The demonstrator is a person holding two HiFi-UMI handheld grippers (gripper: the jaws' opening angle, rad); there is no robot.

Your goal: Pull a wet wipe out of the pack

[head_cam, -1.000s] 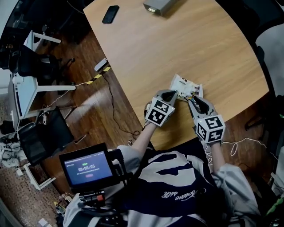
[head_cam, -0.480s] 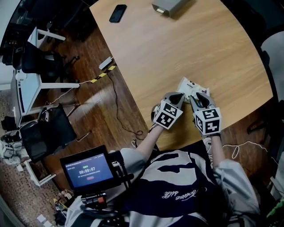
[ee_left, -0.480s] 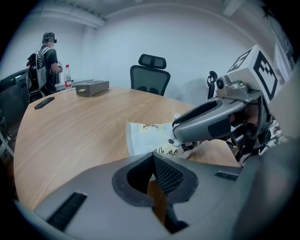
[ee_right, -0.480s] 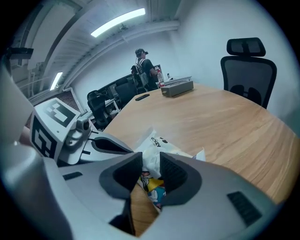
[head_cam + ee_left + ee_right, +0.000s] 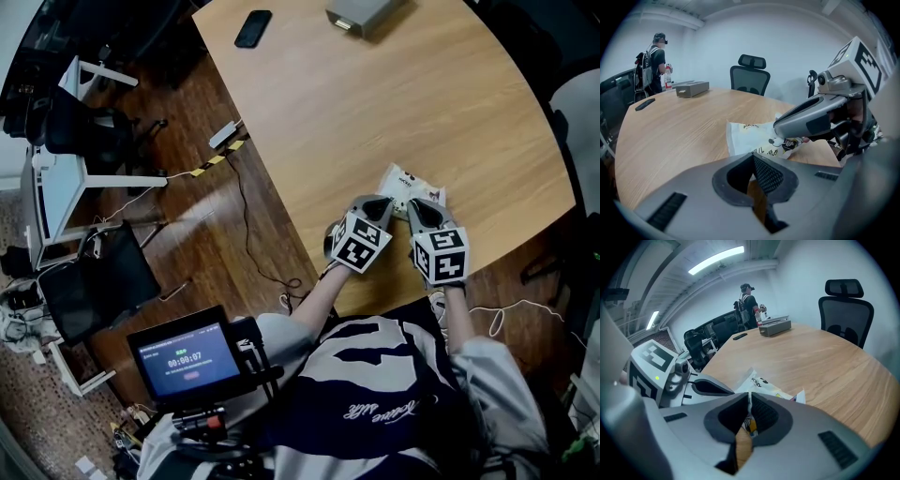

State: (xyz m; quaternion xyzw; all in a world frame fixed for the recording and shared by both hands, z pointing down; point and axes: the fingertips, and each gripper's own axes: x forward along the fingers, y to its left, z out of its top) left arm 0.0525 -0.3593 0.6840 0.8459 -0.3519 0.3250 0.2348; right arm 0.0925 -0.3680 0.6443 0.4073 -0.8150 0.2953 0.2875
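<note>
Lowered a little since a second ago, the right gripper (image 5: 750, 400) now sits on the near right part of the wet wipe pack (image 5: 407, 182). Its jaws are closing, with a thin white edge of the pack caught between the pads. Just to its left, the left gripper (image 5: 753, 158) has kept its place. Its jaws are clenched tip to tip at the pack's near left edge, and no view settles whether they nip the wrapper. Both grippers slant down toward the pack, side by side and not touching each other. The pack lies flat, printed face up, on the wooden table (image 5: 394, 94), close to its near right edge. Far across the table lie a dark phone (image 5: 253, 28) and a grey box (image 5: 361, 11). Beyond the far side stand a black office chair (image 5: 750, 75) and a person (image 5: 655, 63).
</note>
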